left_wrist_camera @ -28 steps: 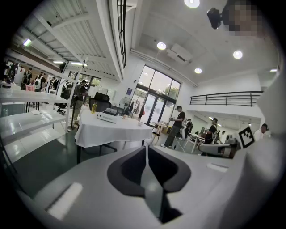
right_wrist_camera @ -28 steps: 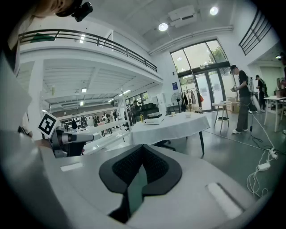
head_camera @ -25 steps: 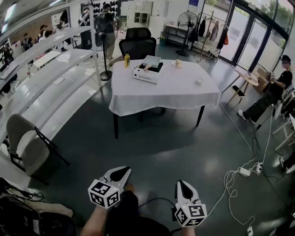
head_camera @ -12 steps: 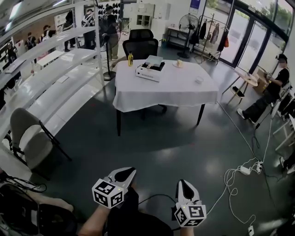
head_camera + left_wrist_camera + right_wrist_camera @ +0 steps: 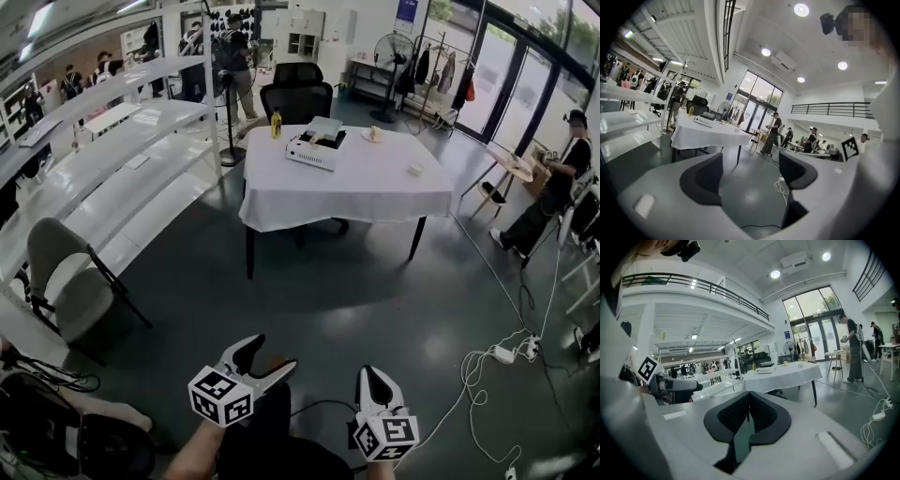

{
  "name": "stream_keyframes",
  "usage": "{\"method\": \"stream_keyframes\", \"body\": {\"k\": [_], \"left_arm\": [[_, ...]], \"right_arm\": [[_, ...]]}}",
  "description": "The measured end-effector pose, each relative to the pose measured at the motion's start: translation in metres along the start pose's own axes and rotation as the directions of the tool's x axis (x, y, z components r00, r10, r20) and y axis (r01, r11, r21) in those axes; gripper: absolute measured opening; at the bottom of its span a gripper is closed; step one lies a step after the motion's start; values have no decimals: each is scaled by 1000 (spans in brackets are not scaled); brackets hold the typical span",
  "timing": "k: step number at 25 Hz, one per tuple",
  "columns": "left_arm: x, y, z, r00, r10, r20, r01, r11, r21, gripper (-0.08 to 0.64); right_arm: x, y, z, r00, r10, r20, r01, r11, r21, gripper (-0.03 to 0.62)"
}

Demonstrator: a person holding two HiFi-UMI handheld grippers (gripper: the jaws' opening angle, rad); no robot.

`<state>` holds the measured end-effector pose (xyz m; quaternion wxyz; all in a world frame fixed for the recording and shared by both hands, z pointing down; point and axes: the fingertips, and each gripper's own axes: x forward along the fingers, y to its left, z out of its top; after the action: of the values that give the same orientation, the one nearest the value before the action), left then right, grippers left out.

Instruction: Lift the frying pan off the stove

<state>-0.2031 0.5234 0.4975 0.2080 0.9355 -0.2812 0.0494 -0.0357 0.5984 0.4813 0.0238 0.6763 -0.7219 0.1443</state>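
In the head view we hold both tools low at the bottom edge, over a grey floor. The left tongs (image 5: 272, 352) are released: their jaws have just been opening and stand spread with nothing between them. The right tongs (image 5: 369, 375) are clenched, jaw against jaw, on nothing. Well apart from both, across the floor, stands a desk (image 5: 375, 192) under a white cloth. On its far left part sits a white boxy appliance (image 5: 309, 152) with a dark thing (image 5: 325, 139) on its top (too small for us to tell whether it is the frying pan). A yellow bottle (image 5: 276, 124) stands near the appliance, and a black office chair (image 5: 296, 96) stands behind the desk. White shelves (image 5: 112, 173) run along the left, with a folding chair (image 5: 58, 281) near them. A seated person (image 5: 553, 187) is at the right, and a white power strip (image 5: 498, 354) with cables lies on the floor.

In the left gripper view we see the two dark pads (image 5: 701, 183) held wide, with bare floor showing between them. The desk is beyond at the left, and a standing person (image 5: 772, 133) is farther right.

In the right gripper view the dark pads meet along one seam with nothing caught. The desk stands ahead, and the left tongs show at the left edge.
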Motion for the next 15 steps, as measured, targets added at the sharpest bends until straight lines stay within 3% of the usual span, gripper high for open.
{"method": "stream_keyframes", "body": {"k": [6, 15], "left_arm": [[30, 27, 10, 1000, -6, -19, 6, 1000, -3, 407], [93, 94, 66, 1000, -12, -6, 12, 999, 31, 407]], "right_arm": [[43, -5, 7, 1000, 15, -15, -15, 1000, 2, 5], [136, -28, 49, 1000, -5, -3, 5, 1000, -17, 6]]}}
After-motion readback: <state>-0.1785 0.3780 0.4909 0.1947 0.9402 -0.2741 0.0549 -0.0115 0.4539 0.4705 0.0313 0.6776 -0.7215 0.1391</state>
